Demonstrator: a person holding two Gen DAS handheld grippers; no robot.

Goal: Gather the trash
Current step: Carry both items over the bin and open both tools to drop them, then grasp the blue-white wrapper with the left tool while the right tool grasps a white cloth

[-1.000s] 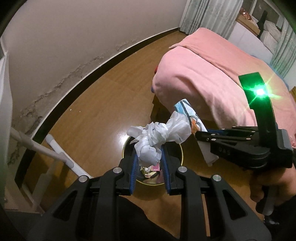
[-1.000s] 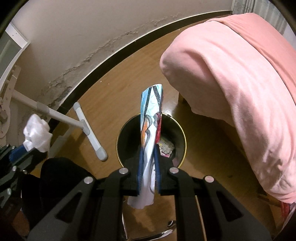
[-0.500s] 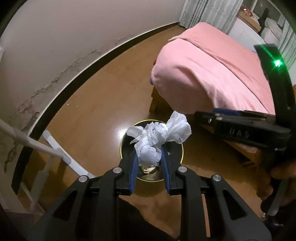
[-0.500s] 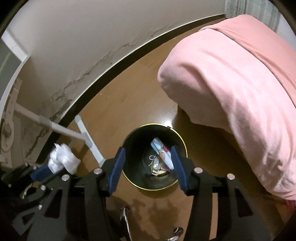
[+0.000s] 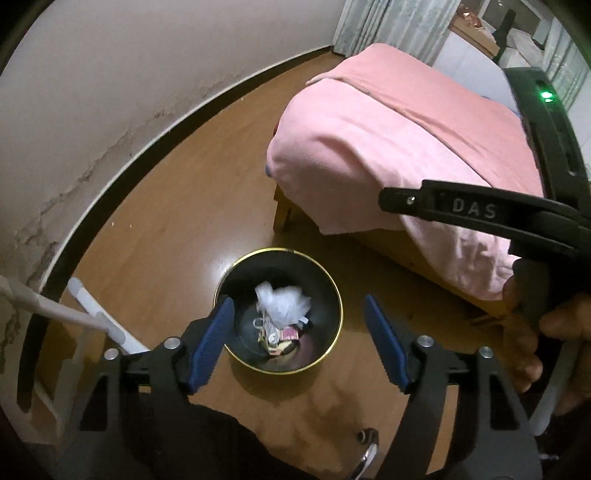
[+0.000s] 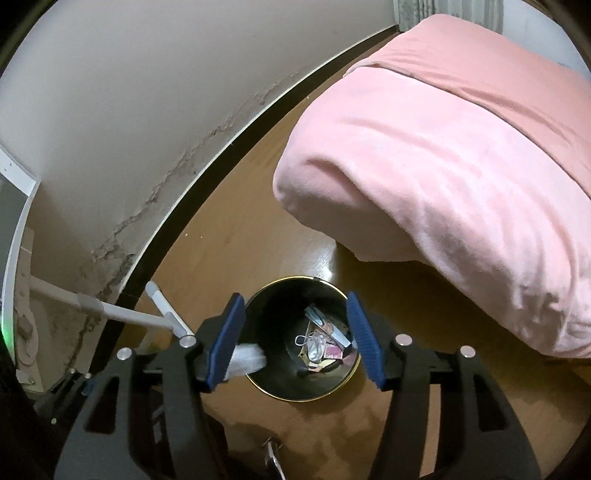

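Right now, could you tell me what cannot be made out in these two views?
- Left wrist: the white wad over the bin is motion-blurred; whether it has landed is unclear.
- Right wrist: the same wad is half hidden behind the right gripper, whose jaws are opening.
- Both: the small trash in the bin is too small to identify.

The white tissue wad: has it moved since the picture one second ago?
Yes. The tissue wad has left the left gripper, whose jaws are opening and empty, and now sits down inside the bin.

Wood floor [image 5: 192, 206], cracked pale wall [image 5: 110, 92], pink-covered bed [image 6: 461, 155], curtains [image 5: 391, 26].
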